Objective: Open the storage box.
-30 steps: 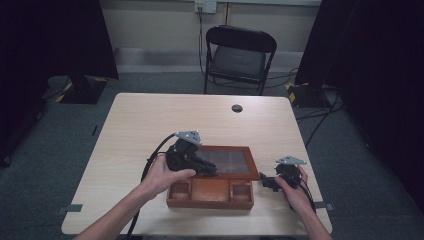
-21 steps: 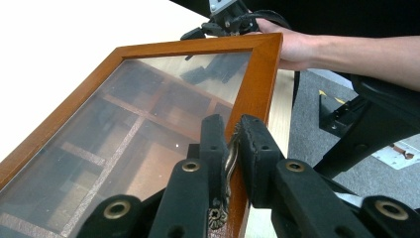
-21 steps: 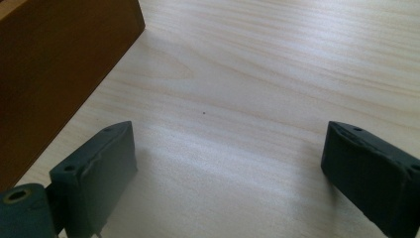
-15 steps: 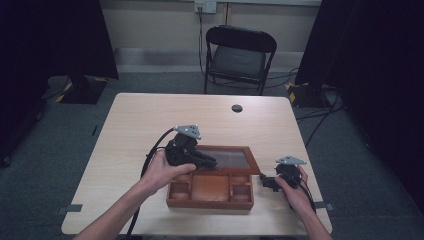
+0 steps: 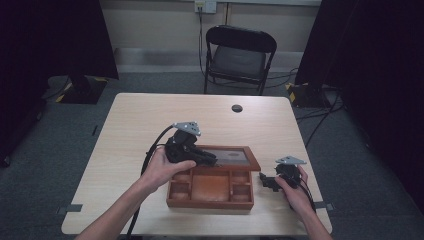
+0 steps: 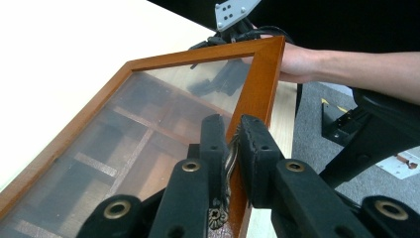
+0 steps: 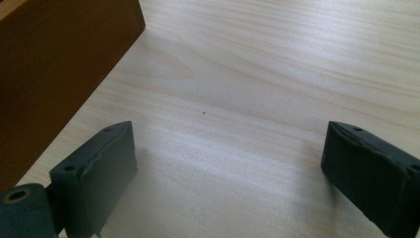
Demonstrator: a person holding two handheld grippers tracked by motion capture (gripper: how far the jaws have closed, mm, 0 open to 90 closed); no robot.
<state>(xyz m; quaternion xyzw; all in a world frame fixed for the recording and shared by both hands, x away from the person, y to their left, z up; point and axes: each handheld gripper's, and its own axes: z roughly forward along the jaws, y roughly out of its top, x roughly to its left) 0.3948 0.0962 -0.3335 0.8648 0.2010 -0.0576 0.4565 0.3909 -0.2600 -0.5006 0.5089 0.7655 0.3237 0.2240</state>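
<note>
Glass lid (image 5: 227,156) of the wooden box (image 5: 210,192), raised, clamped by my left hand-held gripper (image 6: 233,144); my right hand-held gripper (image 7: 223,163) rests wide on the table (image 7: 257,74).

Dim room, evenly lit tabletop, soft shadows, slight blur.

A brown wooden box (image 5: 210,188) sits near the table's 6 o'clock edge, its inside split into small compartments around a larger middle one. Its glass-paned lid (image 6: 148,124), framed in the same wood, is raised open, hinged along the box's 12 o'clock side.
</note>
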